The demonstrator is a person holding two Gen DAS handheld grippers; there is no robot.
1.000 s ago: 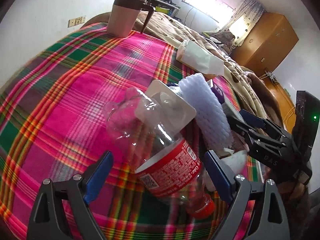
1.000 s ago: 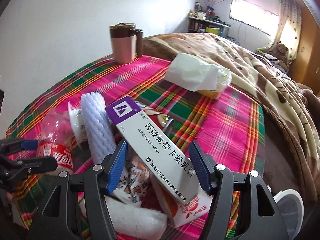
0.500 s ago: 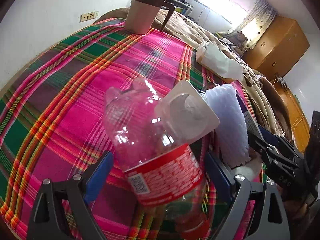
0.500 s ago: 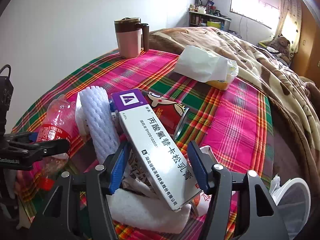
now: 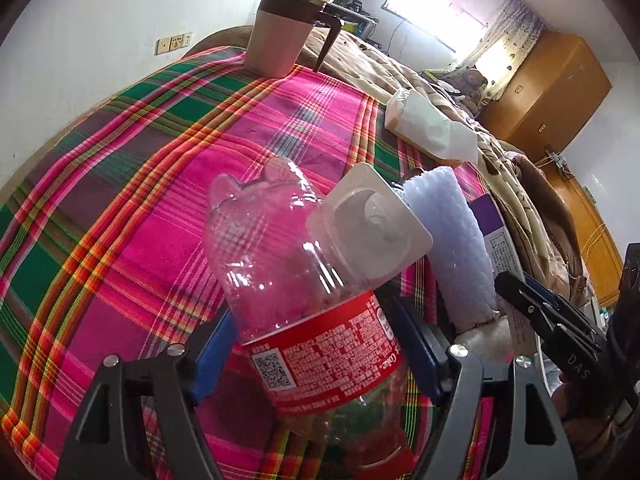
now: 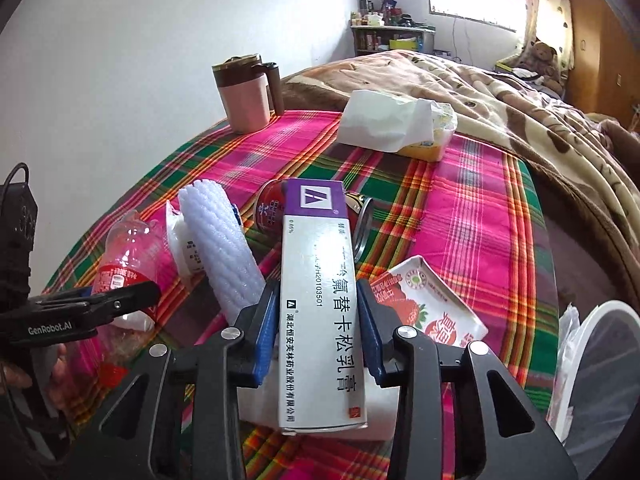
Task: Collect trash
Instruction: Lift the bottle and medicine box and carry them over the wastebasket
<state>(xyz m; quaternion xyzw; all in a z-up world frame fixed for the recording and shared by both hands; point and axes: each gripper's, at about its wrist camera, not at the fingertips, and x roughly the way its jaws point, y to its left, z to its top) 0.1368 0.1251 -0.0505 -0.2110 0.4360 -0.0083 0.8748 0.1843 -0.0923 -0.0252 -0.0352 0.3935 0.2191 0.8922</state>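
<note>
- The counter (image 5: 132, 184), draped in a pink, green and orange plaid cloth, fills both views; behind it lies a bed with a brown patterned blanket (image 6: 500, 92).
- Only the left wrist view shows an orange wooden wardrobe (image 5: 548, 88); only the right wrist view shows a white round-rimmed bin (image 6: 600, 356) at the counter's near right edge.
- A pink mug with a brown lid (image 5: 280, 32) stands upright at the far edge, well apart from the trash pile.
- The clear crushed plastic bottle with a red label (image 5: 316, 320) lies between the blue pads of the left tool (image 5: 320, 356), whose jaws have just been closing and now press its label.
- The right tool (image 6: 318, 324) has just been closing too and pinches a long white and purple cardboard medicine box (image 6: 316, 292).
- A white ribbed foam sleeve (image 6: 224, 248) lies between bottle and box.
- A red strawberry-printed carton (image 6: 432, 308), seen only from the right wrist, lies just beside the box.
</note>
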